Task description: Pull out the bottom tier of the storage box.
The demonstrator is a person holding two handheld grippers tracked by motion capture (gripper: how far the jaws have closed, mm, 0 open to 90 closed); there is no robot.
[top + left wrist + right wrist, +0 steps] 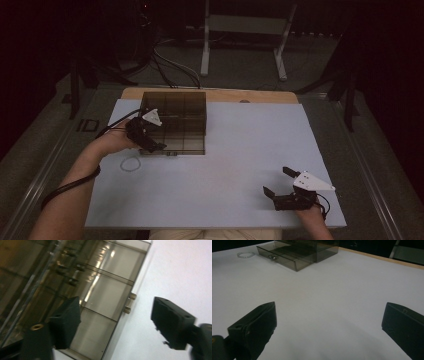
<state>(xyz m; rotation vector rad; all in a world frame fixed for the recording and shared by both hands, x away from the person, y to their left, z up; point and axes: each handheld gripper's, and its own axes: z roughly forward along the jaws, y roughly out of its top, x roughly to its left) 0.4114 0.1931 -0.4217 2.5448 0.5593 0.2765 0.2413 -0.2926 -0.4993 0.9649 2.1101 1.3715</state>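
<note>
resting low at the near right of the white table (225, 170), the right gripper (278, 183) points away from the person, jaws spread wide and empty. farther off at the left, the left gripper (159, 145), released too, straddles the knobbed front of the smoky translucent drawer box (175, 120), its drawer pulled toward the person, beside a small clear ring (131, 164).

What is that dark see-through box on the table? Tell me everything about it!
The box is a small drawer cabinet of smoky, see-through plastic with thin dividers showing inside. It sits toward the far left of the white table top. One low drawer is pulled partly out, with a small metal knob on its front. The left gripper is right at the drawer's front, jaws open. A little ring lies beside it, apart.
</note>
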